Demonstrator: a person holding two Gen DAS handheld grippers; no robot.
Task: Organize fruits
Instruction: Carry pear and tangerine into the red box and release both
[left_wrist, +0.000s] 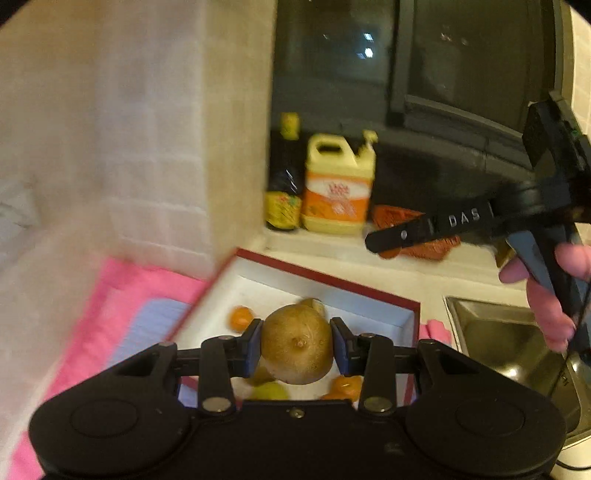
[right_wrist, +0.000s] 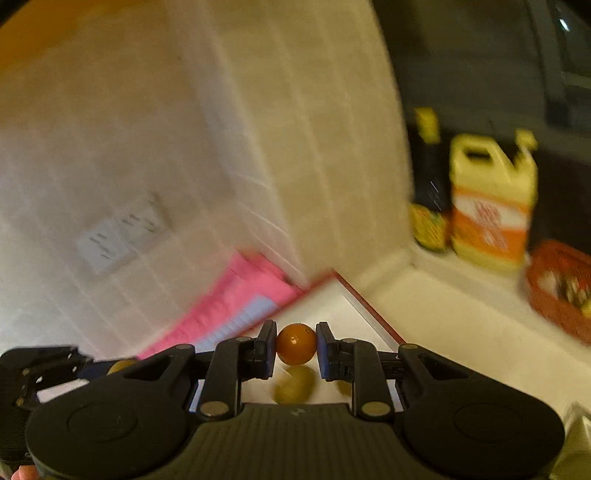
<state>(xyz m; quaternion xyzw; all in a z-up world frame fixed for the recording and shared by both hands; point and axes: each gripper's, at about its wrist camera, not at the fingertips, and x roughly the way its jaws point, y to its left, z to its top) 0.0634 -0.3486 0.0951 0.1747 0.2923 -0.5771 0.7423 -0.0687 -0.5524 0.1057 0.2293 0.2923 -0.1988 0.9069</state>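
My left gripper (left_wrist: 296, 345) is shut on a large brown pear (left_wrist: 297, 343), held above a white box with a red rim (left_wrist: 332, 280). In the box lie small orange fruits (left_wrist: 241, 318) and a green fruit (left_wrist: 271, 391). My right gripper (right_wrist: 296, 345) is shut on a small orange fruit (right_wrist: 296, 344) over the same box (right_wrist: 369, 310), where a green fruit (right_wrist: 294, 384) lies below. In the left wrist view the right gripper's black body (left_wrist: 480, 218) shows at the right, held by a hand (left_wrist: 554, 306).
A pink and blue mat (left_wrist: 122, 306) lies left of the box against a tiled wall. A dark bottle (left_wrist: 283, 184), a yellow jug (left_wrist: 338, 188) and an orange-red basket (right_wrist: 561, 288) stand at the back. A steel sink (left_wrist: 509, 339) is to the right.
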